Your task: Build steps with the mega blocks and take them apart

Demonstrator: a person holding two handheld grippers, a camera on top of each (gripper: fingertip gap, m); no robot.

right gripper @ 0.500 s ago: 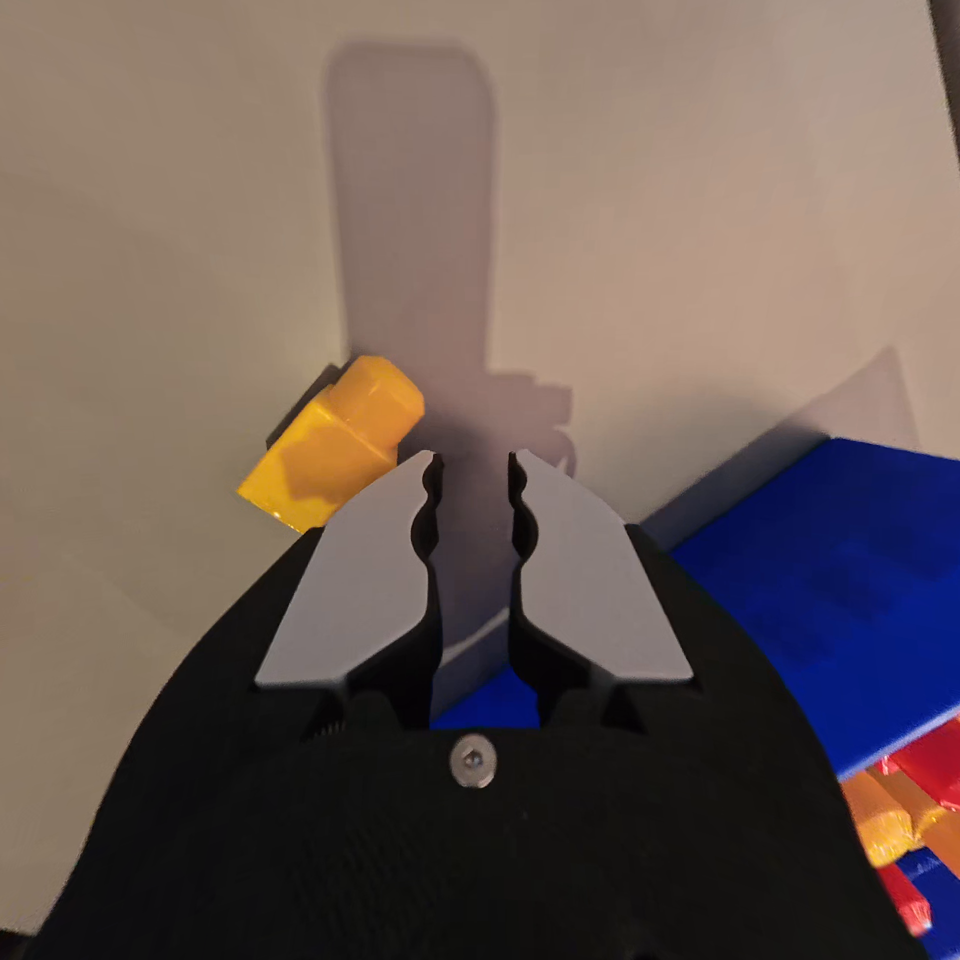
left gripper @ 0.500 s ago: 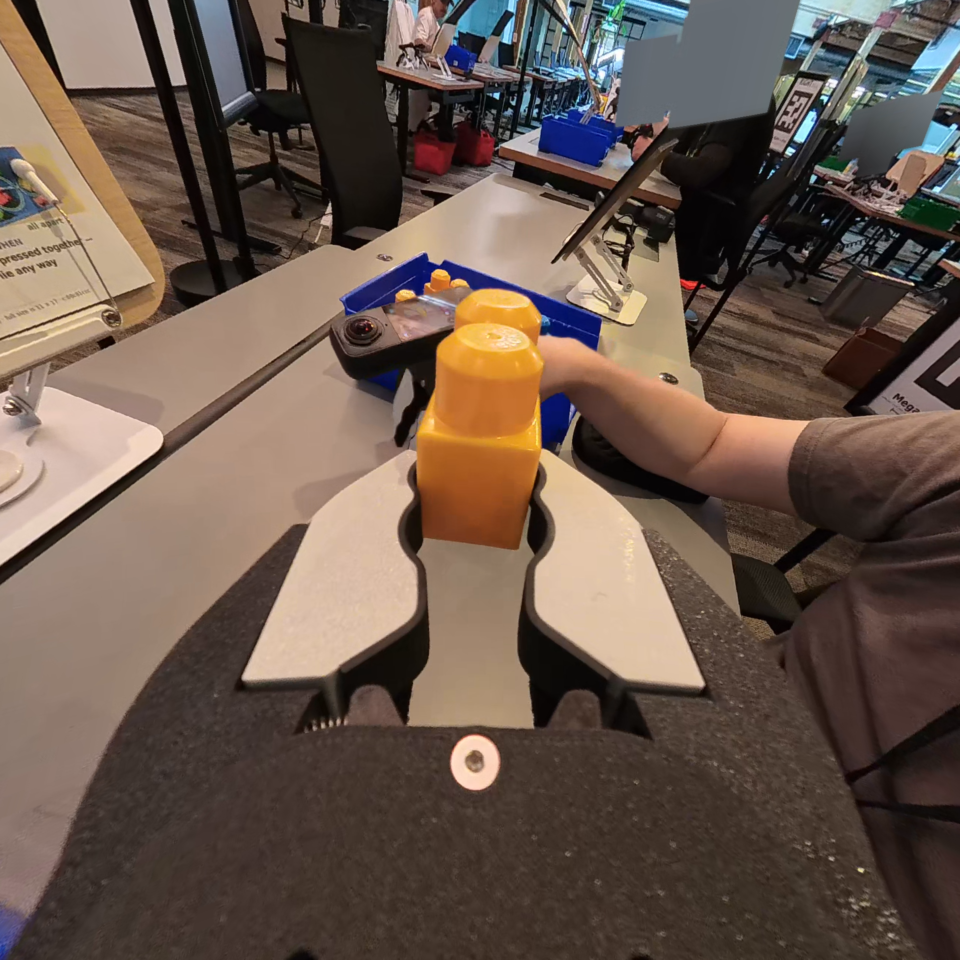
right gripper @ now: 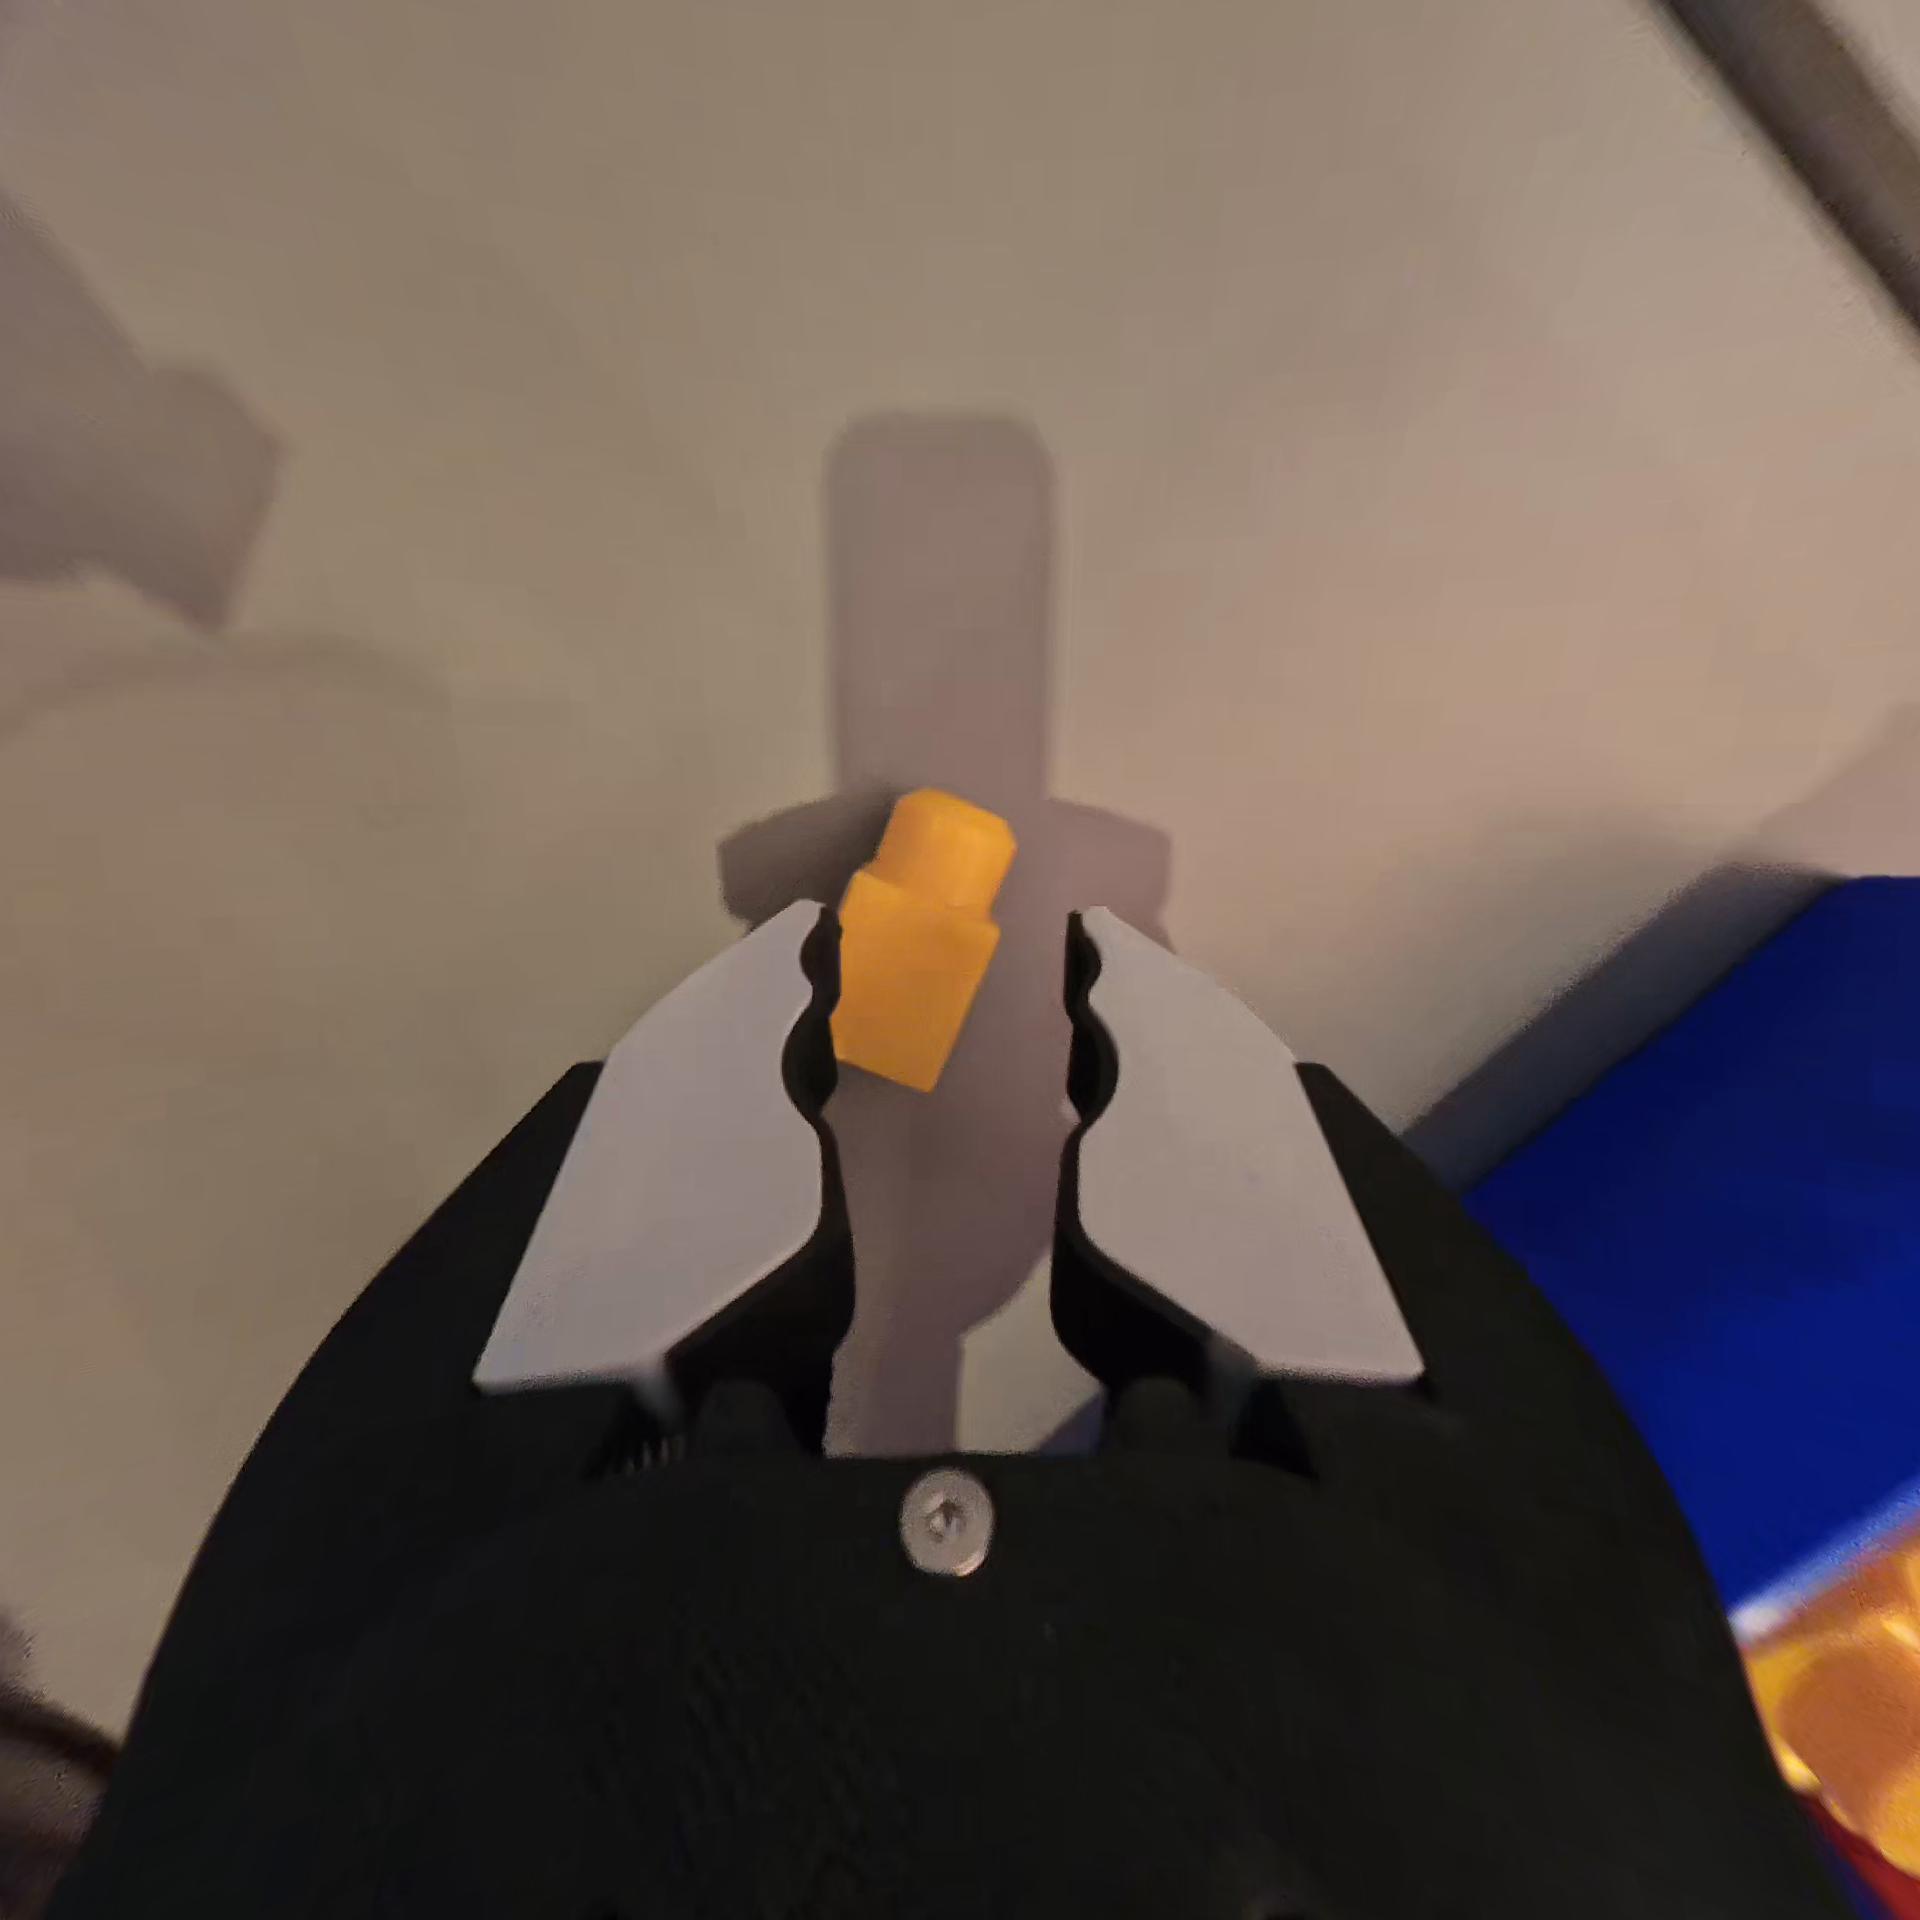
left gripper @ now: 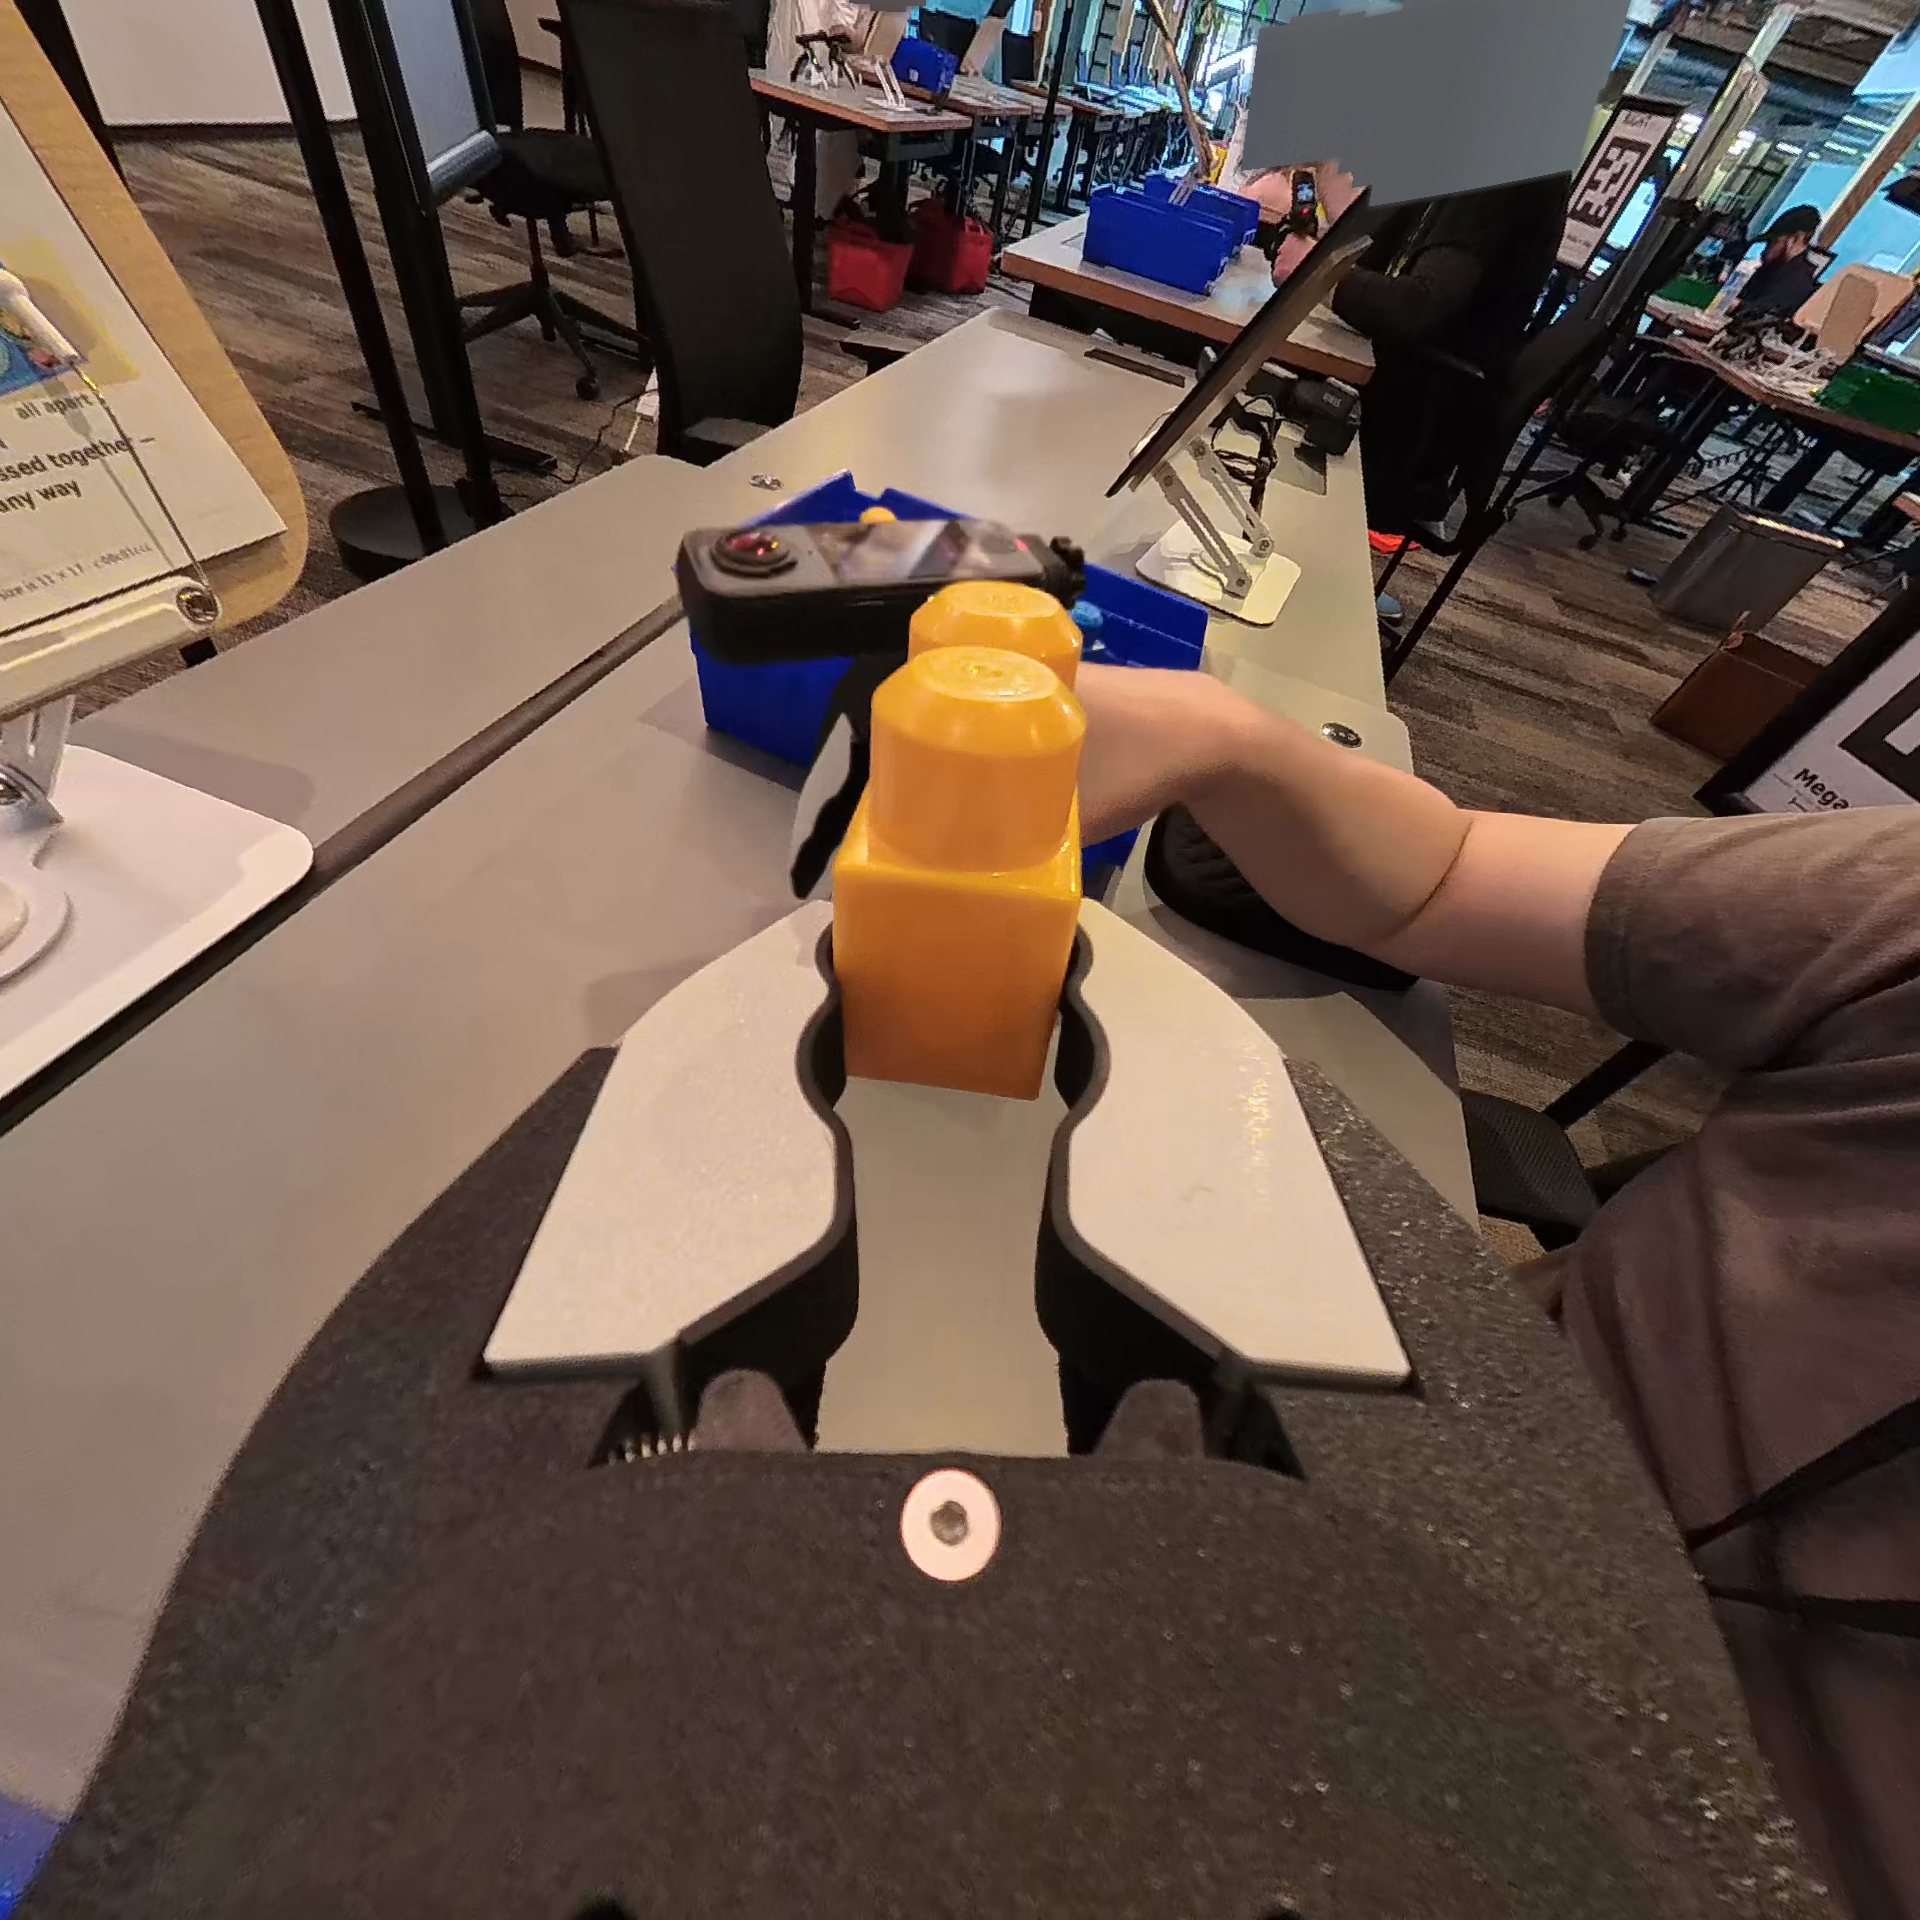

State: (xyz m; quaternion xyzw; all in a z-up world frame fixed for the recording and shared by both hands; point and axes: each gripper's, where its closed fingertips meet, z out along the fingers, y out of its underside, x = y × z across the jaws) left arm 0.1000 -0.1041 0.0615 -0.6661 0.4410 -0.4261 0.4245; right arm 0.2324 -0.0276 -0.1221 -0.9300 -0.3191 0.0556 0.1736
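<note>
Two views show this moment, and each hides a fair part of it. In the left wrist view, the far left holds a tilted sign board (left gripper: 104, 416) on a white stand, cut off by the frame edge. Toward the middle, the left gripper (left gripper: 951, 971) is clamped on a two-stud orange block (left gripper: 951, 935), which stands upright between the fingertips above the grey table (left gripper: 364, 987). The block's far end is out of sight behind its own studs. Just behind it the right gripper (left gripper: 831, 821) shows only as a black camera body and a sliver of one finger; the block covers the rest. The blue bin (left gripper: 769, 696) behind that is mostly hidden, so its contents cannot be made out beyond one small orange piece. To the right, the person's forearm (left gripper: 1351, 862) reaches in, the hand hidden behind the block.

In the right wrist view, which is soft with blur, the right gripper (right gripper: 945, 935) has its fingers apart and holds nothing. A small single-stud orange block (right gripper: 920, 966) lies on the table between the fingertips, close against the left finger (right gripper: 727, 1091), stud pointing away; whether it touches that finger cannot be told. At the right edge, the blue bin (right gripper: 1714, 1195) is cut off, with blurred orange pieces (right gripper: 1839, 1704) in its lower corner.
</note>
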